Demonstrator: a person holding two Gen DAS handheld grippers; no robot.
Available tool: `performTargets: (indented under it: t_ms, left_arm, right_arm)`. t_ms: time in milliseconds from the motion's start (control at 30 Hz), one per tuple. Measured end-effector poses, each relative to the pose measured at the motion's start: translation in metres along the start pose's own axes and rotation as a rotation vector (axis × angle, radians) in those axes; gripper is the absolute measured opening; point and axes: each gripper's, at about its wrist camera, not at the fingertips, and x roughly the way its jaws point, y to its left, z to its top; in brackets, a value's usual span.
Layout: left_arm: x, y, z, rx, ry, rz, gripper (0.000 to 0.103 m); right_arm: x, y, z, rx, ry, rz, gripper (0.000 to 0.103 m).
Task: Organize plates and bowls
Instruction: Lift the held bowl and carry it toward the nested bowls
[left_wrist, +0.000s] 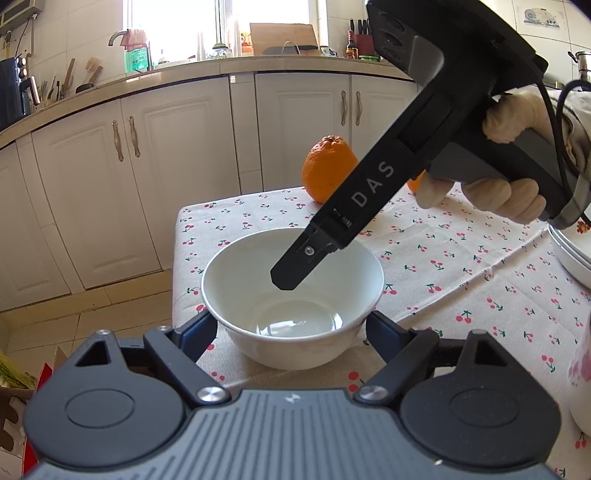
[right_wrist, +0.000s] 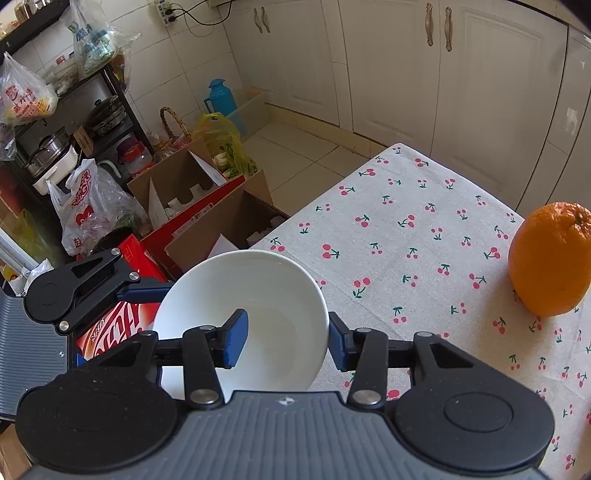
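Left gripper (left_wrist: 291, 328): fingers either side of the white bowl (left_wrist: 291, 295) and touching its outer wall, clamping it; fingertips hidden behind the bowl. Bowl count: one, on the near corner of the cherry-print tablecloth (left_wrist: 461, 258). Right gripper (right_wrist: 284, 341): pinching the bowl's rim, one blue pad (right_wrist: 234, 341) inside, the other outside. Its finger reads "DAS". Stacked plates (left_wrist: 570, 254) at right edge, cut off, count unclear. Oranges: one whole orange (left_wrist: 327, 170), a second orange (left_wrist: 415, 182) mostly hidden behind the gripper.
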Motion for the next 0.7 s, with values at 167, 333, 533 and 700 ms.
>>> performTargets:
  t_ms: [167, 333, 533, 700]
  left_arm:
    - [-0.004, -0.001, 0.001, -0.002, 0.008, -0.001, 0.087]
    - [-0.013, -0.007, 0.004, 0.007, 0.009, 0.002, 0.087]
    - [-0.036, -0.021, 0.008, 0.02, 0.006, 0.002, 0.087]
    - [-0.058, -0.037, 0.012, 0.033, 0.002, 0.004, 0.087]
  right_arm:
    - [-0.005, 0.003, -0.001, -0.005, -0.004, 0.008, 0.051]
    - [-0.015, 0.007, -0.003, -0.004, -0.015, 0.015, 0.051]
    - [-0.036, 0.018, -0.014, -0.008, -0.029, 0.027, 0.051]
    - [-0.057, 0.03, -0.026, -0.013, -0.046, 0.035, 0.052]
